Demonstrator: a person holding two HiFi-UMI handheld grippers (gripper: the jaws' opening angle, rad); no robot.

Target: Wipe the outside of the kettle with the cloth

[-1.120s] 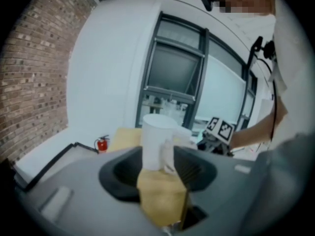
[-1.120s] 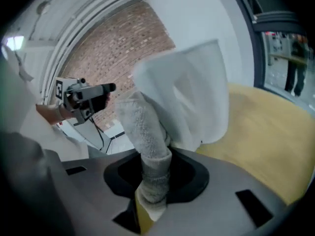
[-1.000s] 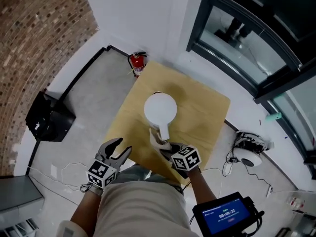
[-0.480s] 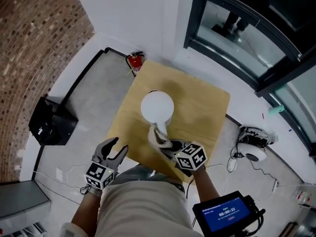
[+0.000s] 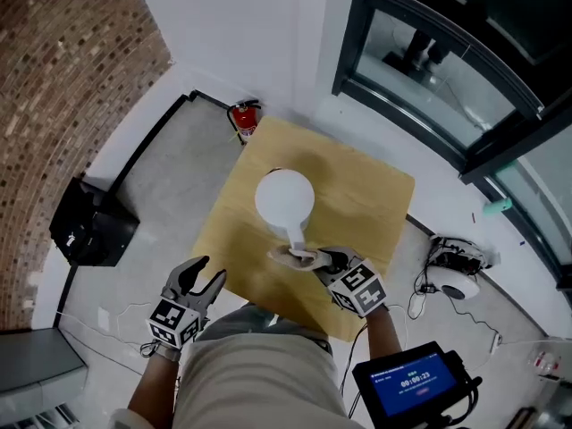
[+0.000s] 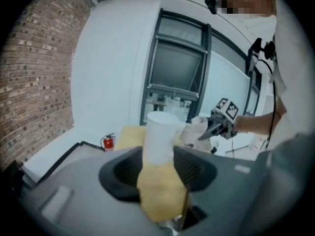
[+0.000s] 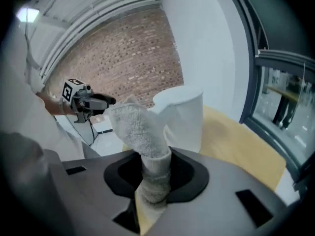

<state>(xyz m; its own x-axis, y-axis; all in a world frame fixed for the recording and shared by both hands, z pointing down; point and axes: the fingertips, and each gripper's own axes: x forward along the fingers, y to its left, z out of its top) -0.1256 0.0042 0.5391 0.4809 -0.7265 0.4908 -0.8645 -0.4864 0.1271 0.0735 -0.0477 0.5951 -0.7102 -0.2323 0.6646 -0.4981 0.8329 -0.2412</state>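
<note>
A white kettle (image 5: 284,197) stands in the middle of a square wooden table (image 5: 366,195), its handle (image 5: 295,235) pointing toward me. My right gripper (image 5: 315,259) is shut on a bunched white cloth (image 5: 289,256), held just at the end of the handle. The right gripper view shows the cloth (image 7: 140,127) rising out of the jaws, with the kettle (image 7: 182,114) right behind it. My left gripper (image 5: 198,281) hangs open and empty off the table's near left side. In the left gripper view the kettle (image 6: 160,137) is straight ahead.
A red fire extinguisher (image 5: 243,117) stands on the floor past the table's far left corner. A black box (image 5: 89,231) sits on the floor to the left. A screen device (image 5: 411,387) and a white round device with cables (image 5: 451,284) lie to the right, near a glass wall.
My right gripper has lifted and rolled with the cloth, shifting slightly right at the handle's end. The left gripper has stayed about where it was, open.
</note>
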